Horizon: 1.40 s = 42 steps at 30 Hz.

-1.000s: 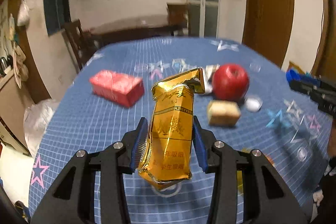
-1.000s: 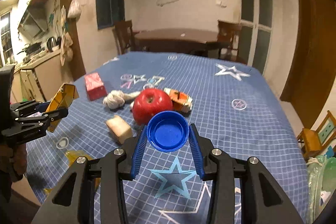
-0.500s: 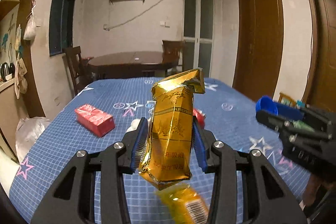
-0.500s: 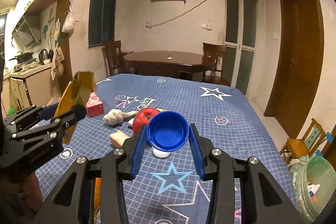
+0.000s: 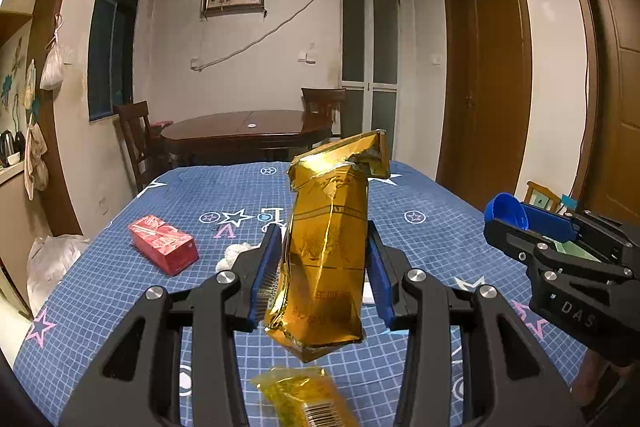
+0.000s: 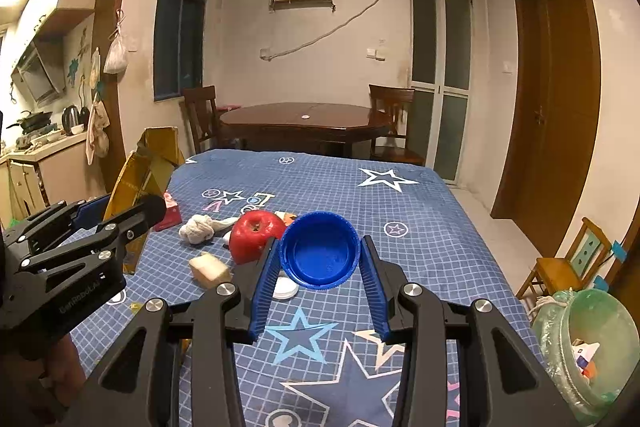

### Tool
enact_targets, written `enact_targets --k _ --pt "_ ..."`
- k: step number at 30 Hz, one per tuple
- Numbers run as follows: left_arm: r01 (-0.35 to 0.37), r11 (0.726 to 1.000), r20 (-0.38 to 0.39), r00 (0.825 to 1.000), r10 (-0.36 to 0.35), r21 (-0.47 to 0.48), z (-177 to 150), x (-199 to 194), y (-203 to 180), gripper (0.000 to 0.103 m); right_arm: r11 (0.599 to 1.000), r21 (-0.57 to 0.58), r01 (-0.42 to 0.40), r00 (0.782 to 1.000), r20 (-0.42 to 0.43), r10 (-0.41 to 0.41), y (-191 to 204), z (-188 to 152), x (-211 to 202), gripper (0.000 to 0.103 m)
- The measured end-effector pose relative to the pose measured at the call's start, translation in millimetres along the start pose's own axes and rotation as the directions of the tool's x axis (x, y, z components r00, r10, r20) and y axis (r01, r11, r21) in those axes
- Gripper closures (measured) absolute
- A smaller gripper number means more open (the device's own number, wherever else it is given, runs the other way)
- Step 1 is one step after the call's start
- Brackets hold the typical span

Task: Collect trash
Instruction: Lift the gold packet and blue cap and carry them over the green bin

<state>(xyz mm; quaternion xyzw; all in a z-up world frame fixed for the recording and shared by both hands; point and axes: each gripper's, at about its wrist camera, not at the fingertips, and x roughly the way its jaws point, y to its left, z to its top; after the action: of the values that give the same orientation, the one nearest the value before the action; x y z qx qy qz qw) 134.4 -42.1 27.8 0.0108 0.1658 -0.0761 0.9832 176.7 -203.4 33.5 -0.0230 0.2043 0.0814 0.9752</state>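
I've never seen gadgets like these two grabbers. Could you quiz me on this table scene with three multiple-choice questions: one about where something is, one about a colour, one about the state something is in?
1. Where does the red apple sit?
A. On the blue star-patterned tablecloth
B. On the wooden dining table
C. In the green bin

2. What colour is the cap in the right gripper?
A. White
B. Blue
C. Red

3. What state is the gold packet in?
A. Lying flat on the cloth
B. Inside the bin
C. Clamped upright in the left gripper, clear of the cloth

Answers: 1 A, the apple rests on the cloth just beyond the cap. 2 B, the cap between the pads is plainly blue. 3 C, both pads press its sides and its bottom edge hangs above the cloth.
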Motion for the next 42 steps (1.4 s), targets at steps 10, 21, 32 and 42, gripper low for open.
enact_targets --k 10,21,32,42 --pt "0.092 0.995 0.009 0.996 -0.092 0.031 15 17 -47 0.063 0.996 0.024 0.086 0.996 0.013 -0.086 -53 9 -17 0.062" --pt "0.264 0.96 -0.009 0.964 -0.264 0.088 37 42 -139 0.063 0.962 0.064 0.265 0.964 -0.028 -0.264 -169 12 -54 0.062" --pt "0.415 0.897 -0.072 0.91 -0.409 0.152 36 59 -250 0.063 0.889 0.136 0.438 0.899 -0.091 -0.429 -296 -14 -108 0.062" --pt "0.512 0.835 -0.177 0.858 -0.483 0.204 24 83 -323 0.063 0.849 0.209 0.486 0.87 -0.211 -0.446 -390 -55 -121 0.062"
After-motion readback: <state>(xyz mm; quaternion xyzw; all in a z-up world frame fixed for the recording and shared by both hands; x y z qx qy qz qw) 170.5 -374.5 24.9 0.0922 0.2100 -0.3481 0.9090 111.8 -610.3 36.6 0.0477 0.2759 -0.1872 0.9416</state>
